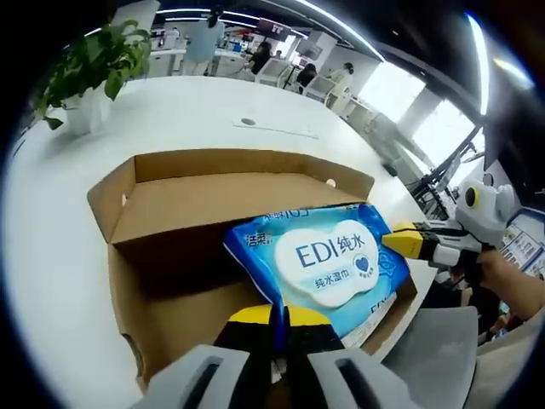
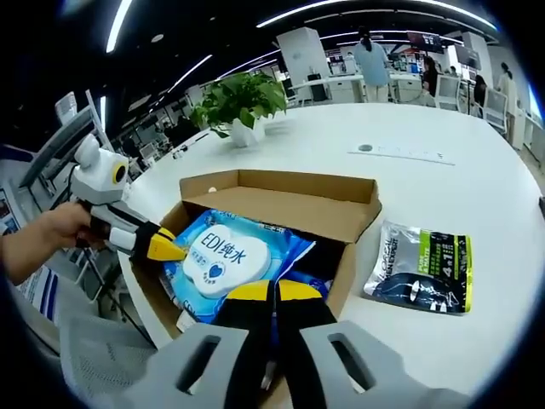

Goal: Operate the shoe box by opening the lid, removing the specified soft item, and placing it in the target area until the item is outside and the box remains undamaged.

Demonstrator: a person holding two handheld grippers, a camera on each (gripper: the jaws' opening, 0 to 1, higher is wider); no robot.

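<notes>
Left gripper view: leafy plant (image 1: 94,60) in white pot at far left of a glossy white table (image 1: 51,247). Brown cardboard box (image 1: 170,213), rectangular, flaps open. Soft blue plastic wipes pack (image 1: 328,260) with white oval label tilted in the box's near right corner. Left gripper (image 1: 279,319) jaws closed, pinching the pack's near edge. Right gripper (image 1: 400,241) enters from right, yellow tip touching the pack's side.

Right gripper view: left gripper (image 2: 166,250) at left, hand (image 2: 43,234) holding it. Pack (image 2: 230,256) sits inside the box (image 2: 281,192). Right gripper (image 2: 274,294) jaws pressed together at the pack's edge. Flat dark crinkly pouch (image 2: 421,268) lies on the table (image 2: 477,170) right of the box, apart.
</notes>
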